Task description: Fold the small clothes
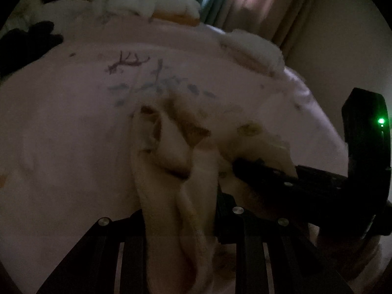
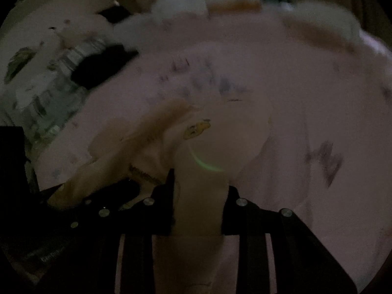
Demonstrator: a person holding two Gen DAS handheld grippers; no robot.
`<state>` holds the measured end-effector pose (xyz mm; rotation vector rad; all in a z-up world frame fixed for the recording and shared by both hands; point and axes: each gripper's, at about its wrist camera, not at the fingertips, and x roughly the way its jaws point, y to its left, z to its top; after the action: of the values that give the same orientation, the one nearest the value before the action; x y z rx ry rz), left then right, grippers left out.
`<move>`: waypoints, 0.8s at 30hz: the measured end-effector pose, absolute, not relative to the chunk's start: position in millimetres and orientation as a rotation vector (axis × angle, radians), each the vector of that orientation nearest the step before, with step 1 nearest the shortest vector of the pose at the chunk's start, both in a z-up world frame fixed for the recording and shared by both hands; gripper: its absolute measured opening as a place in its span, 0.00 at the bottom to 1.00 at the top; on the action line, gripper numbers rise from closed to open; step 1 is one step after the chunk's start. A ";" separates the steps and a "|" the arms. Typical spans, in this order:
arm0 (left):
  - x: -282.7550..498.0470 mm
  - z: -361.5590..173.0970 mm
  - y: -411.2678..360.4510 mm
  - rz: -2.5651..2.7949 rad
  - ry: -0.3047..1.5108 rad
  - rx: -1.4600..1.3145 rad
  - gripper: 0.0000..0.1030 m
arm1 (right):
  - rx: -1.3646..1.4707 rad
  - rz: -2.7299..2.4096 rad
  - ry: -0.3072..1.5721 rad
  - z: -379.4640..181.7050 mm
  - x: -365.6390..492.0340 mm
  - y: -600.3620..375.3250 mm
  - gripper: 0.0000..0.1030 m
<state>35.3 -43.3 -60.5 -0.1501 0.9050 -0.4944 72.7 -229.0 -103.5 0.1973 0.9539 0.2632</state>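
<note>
Across the whole scene a pale pink bedsheet [image 1: 61, 127] is spreading over the bed, printed with faint twig and leaf marks, and we are working above its middle. Far off, pillows [image 1: 147, 0] are lining the head of the bed under the curtains [image 1: 257, 5], and a dark garment [image 1: 27, 41] is lying at the far left.

We are holding one small cream garment [image 1: 169, 147] with yellow-brown patches, bunched and hanging between both tools just over the sheet. Our left hand-held gripper [image 1: 180, 215] is clamping a thick fold of it between its jaws. Our right hand-held gripper [image 2: 199, 208] is pinching another part of the same cloth, with fabric filling the gap between its jaws; in the left view it is reaching in from the right, very near the other tool.

We are judging that the cloth is being carried or spread for a fold. Risks from here: the right grip is looking loose on a soft wad, so a tug apart could be slipping it free; the two tools, so near together, could be knocking; and the dim, blurred view is hiding the hem edges, so the fold could be landing crooked.
</note>
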 end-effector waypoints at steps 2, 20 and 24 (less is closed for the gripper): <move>36.0 -57.0 -45.1 -0.496 0.879 -0.106 0.32 | 0.203 0.248 0.945 -113.0 70.2 -230.9 0.41; 24.5 -23.7 16.9 -0.397 0.993 -0.295 0.53 | 0.460 -0.048 1.007 -81.6 8.1 -271.9 0.73; 10.9 -7.0 9.9 -0.414 0.952 -0.224 0.66 | 0.333 -0.088 0.957 -55.5 -4.1 -252.3 0.88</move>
<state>10.9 9.9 -7.0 -0.2236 0.9520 -0.4138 -4.1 -252.3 -55.5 0.3334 0.9568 -0.0884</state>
